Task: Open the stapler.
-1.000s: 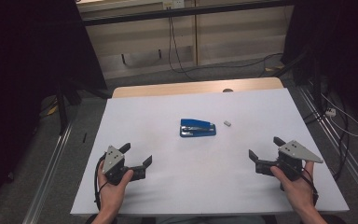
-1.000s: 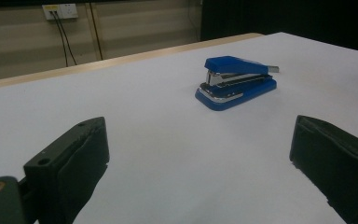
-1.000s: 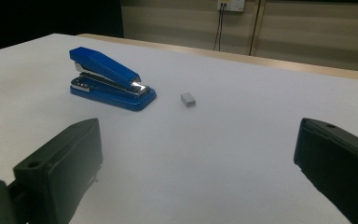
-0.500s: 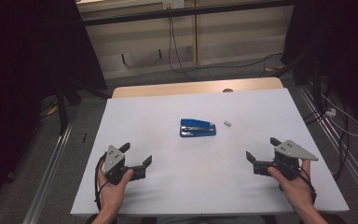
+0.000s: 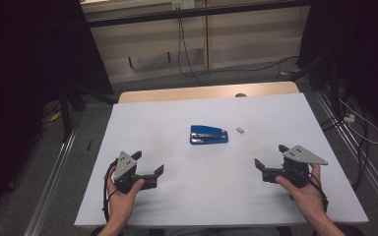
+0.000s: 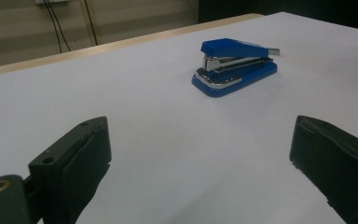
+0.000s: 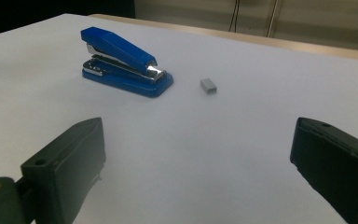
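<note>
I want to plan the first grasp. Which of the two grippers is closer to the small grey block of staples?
The right gripper. The staple block lies just to the right of the blue stapler, on that gripper's side; the left gripper is beyond the stapler.

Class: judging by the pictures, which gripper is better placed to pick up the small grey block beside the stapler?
Probably the right gripper: the small grey block lies on the stapler's right side, with bare table between. From the left gripper, the stapler stands in the way. Both are open.

High view looks down; both gripper views — low, close — share the stapler (image 5: 208, 134).
</note>
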Demonstrator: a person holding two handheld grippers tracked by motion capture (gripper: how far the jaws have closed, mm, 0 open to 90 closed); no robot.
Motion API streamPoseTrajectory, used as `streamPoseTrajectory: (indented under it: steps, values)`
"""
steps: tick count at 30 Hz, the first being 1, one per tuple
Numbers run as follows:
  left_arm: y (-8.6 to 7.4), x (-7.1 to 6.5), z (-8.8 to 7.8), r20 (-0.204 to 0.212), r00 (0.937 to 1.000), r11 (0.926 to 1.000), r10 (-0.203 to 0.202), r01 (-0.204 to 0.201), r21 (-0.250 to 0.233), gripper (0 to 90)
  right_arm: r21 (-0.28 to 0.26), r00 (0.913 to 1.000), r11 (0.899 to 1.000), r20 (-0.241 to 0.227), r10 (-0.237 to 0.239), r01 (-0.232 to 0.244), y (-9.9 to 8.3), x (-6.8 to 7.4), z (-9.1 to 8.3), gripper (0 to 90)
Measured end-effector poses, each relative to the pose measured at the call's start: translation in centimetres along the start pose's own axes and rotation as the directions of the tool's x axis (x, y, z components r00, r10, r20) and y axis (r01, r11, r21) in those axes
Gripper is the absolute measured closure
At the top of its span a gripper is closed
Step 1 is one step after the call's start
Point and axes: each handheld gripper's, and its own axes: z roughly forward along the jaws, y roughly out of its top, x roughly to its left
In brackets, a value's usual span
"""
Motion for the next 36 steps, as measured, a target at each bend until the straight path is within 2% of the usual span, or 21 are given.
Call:
streamPoseTrajectory:
  steps: [4, 10, 12, 15, 20, 22, 24, 27, 29, 31, 33, 34, 36]
  values:
    - [0.1, 0.2, 0.5, 0.014, 0.9999, 1.0000, 0.006, -0.006, -0.001, 5.8, -0.007, 0.9999, 1.000, -0.009, -0.007, 0.007, 0.2, 0.2, 0.5, 2.7]
    - [0.3, 0.4, 1.7, 0.039, 0.9992, 0.9997, 0.004, -0.005, 0.022, 7.1, -0.005, 0.9977, 0.999, -0.045, -0.050, 0.050, 1.0, 1.1, 1.9, 2.7]
    - [0.4, 0.4, 2.1, 0.030, 0.9995, 0.9991, 0.012, -0.013, 0.040, 7.3, -0.016, 0.9972, 0.998, -0.050, -0.054, 0.054, 1.4, 1.3, 2.2, 2.7]
    - [0.5, 0.6, 3.0, 0.064, 0.9978, 0.9984, -0.017, 0.013, 0.055, 7.5, -0.024, 0.9967, 0.998, -0.056, -0.058, 0.057, 1.7, 1.5, 2.8, 2.8]
    - [1.0, 0.5, 3.9, 0.085, 0.9964, 0.9985, 0.004, -0.009, 0.053, 7.5, -0.018, 0.9952, 0.997, -0.066, -0.073, 0.072, 1.8, 1.9, 3.5, 3.3]
    - [1.4, 0.4, 4.2, 0.085, 0.9960, 0.9984, 0.025, -0.029, 0.048, 7.5, -0.020, 0.9952, 0.997, -0.068, -0.071, 0.070, 2.0, 2.1, 3.8, 3.6]
    - [1.7, 0.3, 4.7, 0.101, 0.9947, 0.9988, 0.016, -0.020, 0.043, 7.5, -0.026, 0.9939, 0.997, -0.076, -0.080, 0.078, 2.2, 2.3, 4.2, 3.6]
    - [2.0, 0.1, 5.3, 0.108, 0.9939, 0.9988, 0.023, -0.028, 0.040, 7.5, -0.025, 0.9932, 0.996, -0.082, -0.083, 0.081, 2.4, 2.4, 4.5, 4.2]
    - [2.1, 0.0, 5.8, 0.108, 0.9934, 0.9982, 0.039, -0.044, 0.042, 7.4, -0.030, 0.9943, 0.998, -0.083, -0.066, 0.064, 2.5, 2.4, 5.0, 5.1]
    - [2.2, -0.1, 6.3, 0.098, 0.9947, 0.9988, 0.029, -0.032, 0.036, 7.3, -0.035, 0.9949, 0.998, -0.083, -0.058, 0.055, 2.5, 2.4, 5.2, 5.2]
    - [2.5, -0.2, 6.8, 0.119, 0.9922, 0.9977, 0.038, -0.044, 0.052, 7.2, -0.037, 0.9951, 0.998, -0.086, -0.048, 0.045, 2.6, 2.3, 5.5, 5.6]
    - [2.6, -0.3, 6.9, 0.111, 0.9928, 0.9972, 0.047, -0.053, 0.053, 7.1, -0.034, 0.9949, 0.999, -0.092, -0.042, 0.039, 2.7, 2.3, 5.6, 5.6]
    - [2.7, -0.4, 7.3, 0.122, 0.9918, 0.9976, 0.038, -0.045, 0.053, 7.1, -0.033, 0.9941, 0.999, -0.098, -0.045, 0.042, 2.9, 2.4, 5.9, 5.4]
